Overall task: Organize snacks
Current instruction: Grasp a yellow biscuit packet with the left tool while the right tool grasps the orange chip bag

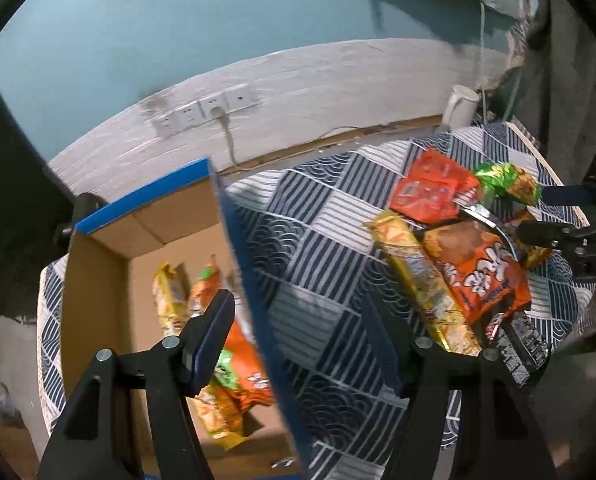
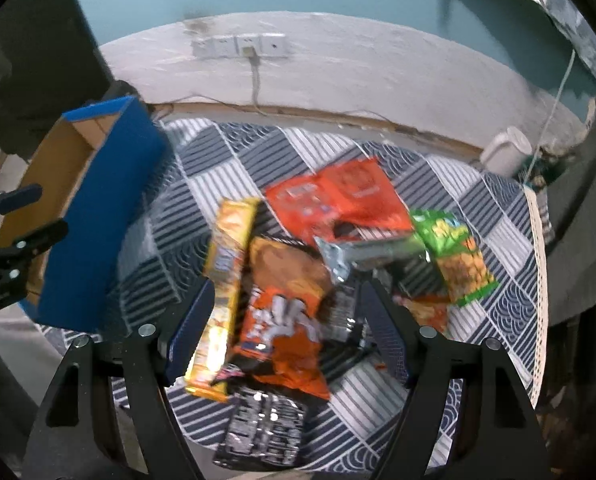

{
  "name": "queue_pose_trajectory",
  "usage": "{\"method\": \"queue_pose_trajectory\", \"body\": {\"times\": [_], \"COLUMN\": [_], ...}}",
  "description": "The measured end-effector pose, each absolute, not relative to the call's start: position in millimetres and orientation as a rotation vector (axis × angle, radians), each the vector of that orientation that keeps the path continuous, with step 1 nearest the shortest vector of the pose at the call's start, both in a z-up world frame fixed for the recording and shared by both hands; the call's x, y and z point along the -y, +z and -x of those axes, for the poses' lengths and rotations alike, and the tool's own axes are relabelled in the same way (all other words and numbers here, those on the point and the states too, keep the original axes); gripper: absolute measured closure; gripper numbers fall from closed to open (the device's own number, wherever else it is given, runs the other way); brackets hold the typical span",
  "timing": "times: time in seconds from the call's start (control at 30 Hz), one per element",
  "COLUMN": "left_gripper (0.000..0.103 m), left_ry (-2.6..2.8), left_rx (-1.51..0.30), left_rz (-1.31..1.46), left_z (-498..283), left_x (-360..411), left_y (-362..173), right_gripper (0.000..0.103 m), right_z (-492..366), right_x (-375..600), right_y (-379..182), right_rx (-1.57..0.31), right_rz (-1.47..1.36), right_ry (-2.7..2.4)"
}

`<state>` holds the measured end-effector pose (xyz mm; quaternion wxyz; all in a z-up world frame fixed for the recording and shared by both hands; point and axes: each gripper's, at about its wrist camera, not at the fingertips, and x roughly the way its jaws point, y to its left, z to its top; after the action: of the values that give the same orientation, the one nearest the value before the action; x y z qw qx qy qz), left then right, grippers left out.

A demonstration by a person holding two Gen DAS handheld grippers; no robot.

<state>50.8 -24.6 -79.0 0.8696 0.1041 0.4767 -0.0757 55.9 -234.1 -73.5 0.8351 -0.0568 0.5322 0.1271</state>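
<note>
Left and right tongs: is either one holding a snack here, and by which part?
Nothing is held. The left tongs stand open astride the blue box wall. The right tongs stand open above the snack pile, pads not pressing any packet.

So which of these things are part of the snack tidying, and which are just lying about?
Part of the job:
- cardboard box
- snack packets in the box
- snack pile on the cloth

Just there:
- white kettle
- wall sockets
- patterned tablecloth

I'm looking at a lived-in home room: a teal-and-white painted wall [image 2: 337,64] carrying a row of white wall sockets [image 2: 240,46], a table under a navy-and-white patterned cloth [image 2: 226,168], and a white plastic kettle [image 2: 505,156] sitting in the corner.
</note>
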Motion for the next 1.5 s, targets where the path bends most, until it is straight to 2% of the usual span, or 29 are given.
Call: {"method": "queue_pose_trajectory", "body": {"times": [0.57, 1.13, 1.23, 1.3, 1.4, 1.5], "left_gripper": [0.032, 0.032, 0.032, 0.032, 0.032, 0.032], "left_ry": [-0.188, -0.193, -0.193, -0.193, -0.195, -0.193], "left_rx": [-1.117, -1.166, -1.171, -1.175, -1.179, -1.179], "left_rz": [-0.298, -0.302, -0.296, -0.289, -0.279, -0.269], "left_z": [-59.7, -65.3, -66.4, -67.2, -67.6, -67.9], "left_x": [70.3, 74.6, 74.3, 74.5, 75.6, 76.6], "left_y": [-136.1, -153.2, -152.8, -152.7, -150.9, -147.5], "right_gripper": [0.027, 0.027, 0.040, 0.043, 0.058, 0.061], "right_z": [-63.8, -70.2, -68.6, -66.2, -64.1, -60.4], "right_x": [241.9, 218.4, 215.2, 214.1, 213.9, 215.0], "right_y": [-126.1, -178.1, -180.7, -179.7, -173.6, -159.2], "right_rx": [-1.241, -1.344, -1.350, -1.341, -1.321, -1.283], "right_rz": [0.036, 0.112, 0.122, 0.148, 0.154, 0.177], "right_ry": [0.296, 0.283, 0.303, 0.302, 0.307, 0.307]}}
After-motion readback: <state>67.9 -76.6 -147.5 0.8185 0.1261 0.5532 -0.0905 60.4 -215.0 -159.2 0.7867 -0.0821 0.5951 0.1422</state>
